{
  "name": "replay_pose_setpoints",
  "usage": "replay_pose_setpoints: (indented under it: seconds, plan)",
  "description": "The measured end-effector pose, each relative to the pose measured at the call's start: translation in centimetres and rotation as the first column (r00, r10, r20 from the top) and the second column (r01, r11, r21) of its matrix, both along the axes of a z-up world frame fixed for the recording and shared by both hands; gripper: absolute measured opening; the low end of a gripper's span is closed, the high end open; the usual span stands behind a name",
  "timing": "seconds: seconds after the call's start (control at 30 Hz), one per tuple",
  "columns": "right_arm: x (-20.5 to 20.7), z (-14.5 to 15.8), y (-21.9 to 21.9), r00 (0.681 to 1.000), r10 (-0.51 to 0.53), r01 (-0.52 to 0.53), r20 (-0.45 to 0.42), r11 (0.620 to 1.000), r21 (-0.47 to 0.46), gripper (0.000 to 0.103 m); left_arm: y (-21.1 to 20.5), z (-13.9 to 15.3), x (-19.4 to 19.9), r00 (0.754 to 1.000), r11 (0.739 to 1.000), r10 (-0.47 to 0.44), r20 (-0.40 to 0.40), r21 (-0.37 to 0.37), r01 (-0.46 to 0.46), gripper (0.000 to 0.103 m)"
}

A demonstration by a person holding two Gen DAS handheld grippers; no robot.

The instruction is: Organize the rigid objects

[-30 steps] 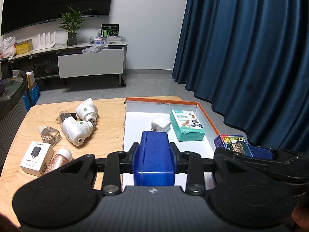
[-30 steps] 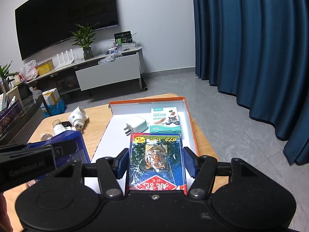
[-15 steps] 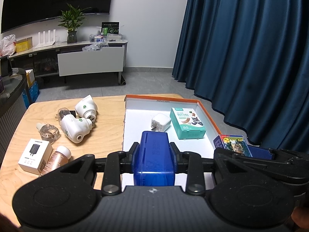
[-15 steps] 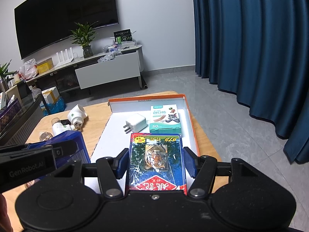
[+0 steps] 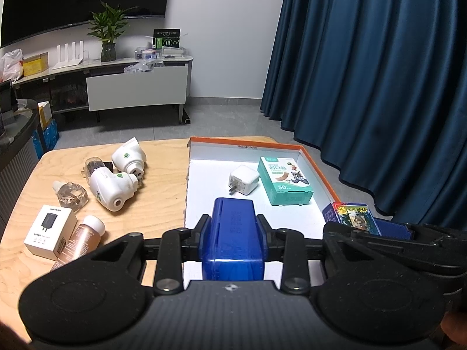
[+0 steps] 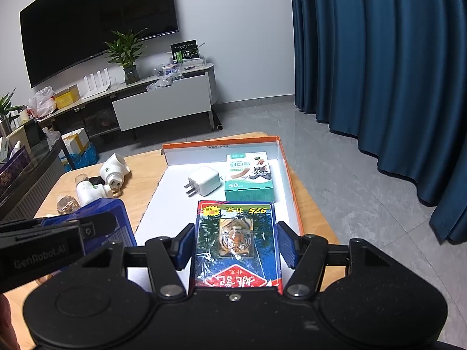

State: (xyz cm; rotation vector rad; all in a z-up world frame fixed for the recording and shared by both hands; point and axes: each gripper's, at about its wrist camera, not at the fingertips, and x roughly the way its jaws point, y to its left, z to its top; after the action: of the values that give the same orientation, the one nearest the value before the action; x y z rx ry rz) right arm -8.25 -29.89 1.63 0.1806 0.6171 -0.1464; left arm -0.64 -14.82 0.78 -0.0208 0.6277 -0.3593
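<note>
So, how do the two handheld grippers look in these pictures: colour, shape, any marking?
Both are matte black plastic. The left gripper has a wide body with two round embossed discs, silver pivot screws and scissor-like linkage bars. The right gripper is built the same, and its fingers carry blue ribbed pads. Seen from the right wrist view, the left gripper's side bears pale "GenRobot.AI" lettering. No cables or sleeves show.

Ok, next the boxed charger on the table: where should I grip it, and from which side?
Take the white charger box across its two long side faces, coming down from above. It lies flat, printed face up, but the pink bottle crowds its right side, so angle the fingers clear.
</note>
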Motion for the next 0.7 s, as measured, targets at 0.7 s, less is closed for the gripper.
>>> replay_pose_setpoints:
  seconds: [0.7]
  plan:
    - [-0.9,-1.4,-0.9,0.999,0.01,-0.011,-0.049,1.0,-0.004,0.071,-0.8,-1.5,2.4,0.999,1.0,-0.02,-0.032,0.016,0.02,0.034]
